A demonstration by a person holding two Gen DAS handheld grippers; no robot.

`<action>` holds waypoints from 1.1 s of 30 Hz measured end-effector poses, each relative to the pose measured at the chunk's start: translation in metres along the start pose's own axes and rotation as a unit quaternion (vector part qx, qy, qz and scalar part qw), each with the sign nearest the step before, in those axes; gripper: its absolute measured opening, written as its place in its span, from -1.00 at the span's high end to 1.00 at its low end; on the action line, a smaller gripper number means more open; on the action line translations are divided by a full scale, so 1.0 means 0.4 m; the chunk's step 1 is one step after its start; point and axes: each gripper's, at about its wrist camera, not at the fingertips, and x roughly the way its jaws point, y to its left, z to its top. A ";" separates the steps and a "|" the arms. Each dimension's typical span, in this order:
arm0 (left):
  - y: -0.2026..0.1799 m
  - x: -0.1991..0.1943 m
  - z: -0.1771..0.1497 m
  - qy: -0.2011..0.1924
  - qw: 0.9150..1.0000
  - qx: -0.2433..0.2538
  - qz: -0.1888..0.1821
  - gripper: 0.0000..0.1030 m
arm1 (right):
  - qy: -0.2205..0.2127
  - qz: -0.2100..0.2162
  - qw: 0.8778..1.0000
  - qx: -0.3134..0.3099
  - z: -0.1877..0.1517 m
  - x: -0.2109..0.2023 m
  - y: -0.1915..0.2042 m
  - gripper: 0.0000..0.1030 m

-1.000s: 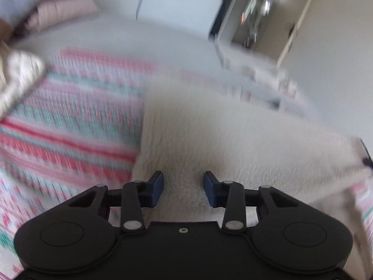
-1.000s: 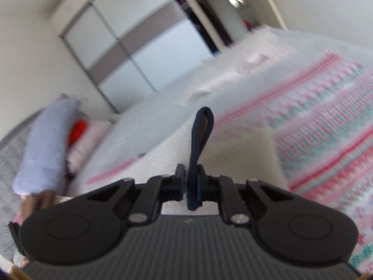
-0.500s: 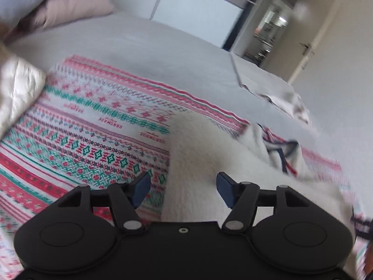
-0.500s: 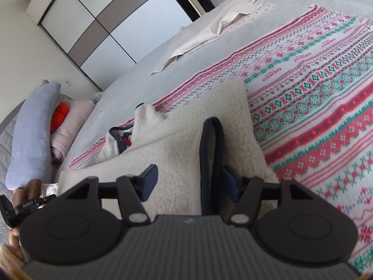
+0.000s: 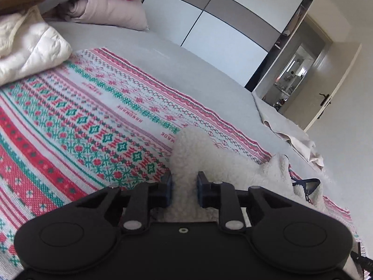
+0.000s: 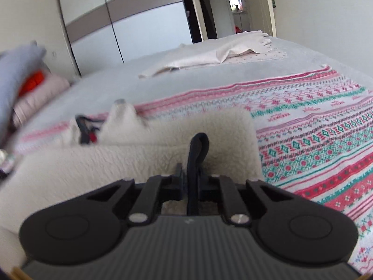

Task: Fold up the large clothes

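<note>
A cream fleece garment (image 5: 233, 163) with dark navy trim lies on a patterned red, green and white blanket (image 5: 70, 128) on the bed. My left gripper (image 5: 184, 186) is shut on a bunched corner of the fleece. In the right wrist view the same garment (image 6: 116, 163) spreads wide on the blanket (image 6: 326, 140). My right gripper (image 6: 191, 182) is shut on the garment's dark navy edge strip (image 6: 197, 154), which stands up between the fingers.
A white quilted cover (image 5: 28, 53) and pillows (image 5: 109, 11) lie at the bed's head. A pale cloth (image 6: 221, 56) lies on the grey sheet (image 6: 116, 86) at the far side. A wardrobe (image 6: 130, 23) and a doorway (image 5: 298, 74) stand beyond.
Both grippers were open half a second ago and have closed. The left one now pinches the fleece corner, the right one the navy edge strip.
</note>
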 end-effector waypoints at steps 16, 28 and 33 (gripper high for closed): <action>-0.010 -0.153 -0.092 0.094 0.982 0.159 -0.043 0.60 | 0.049 -0.010 0.997 -0.050 -0.048 -0.102 0.021 0.21; -0.036 -0.376 -0.080 0.120 0.980 0.160 -0.022 -0.45 | 0.048 0.039 0.998 0.031 -0.038 -0.392 -0.101 -0.32; -0.003 -0.499 -0.115 0.142 0.978 0.148 -0.032 -0.83 | 0.065 0.050 0.996 0.044 -0.099 -0.534 -0.161 -0.73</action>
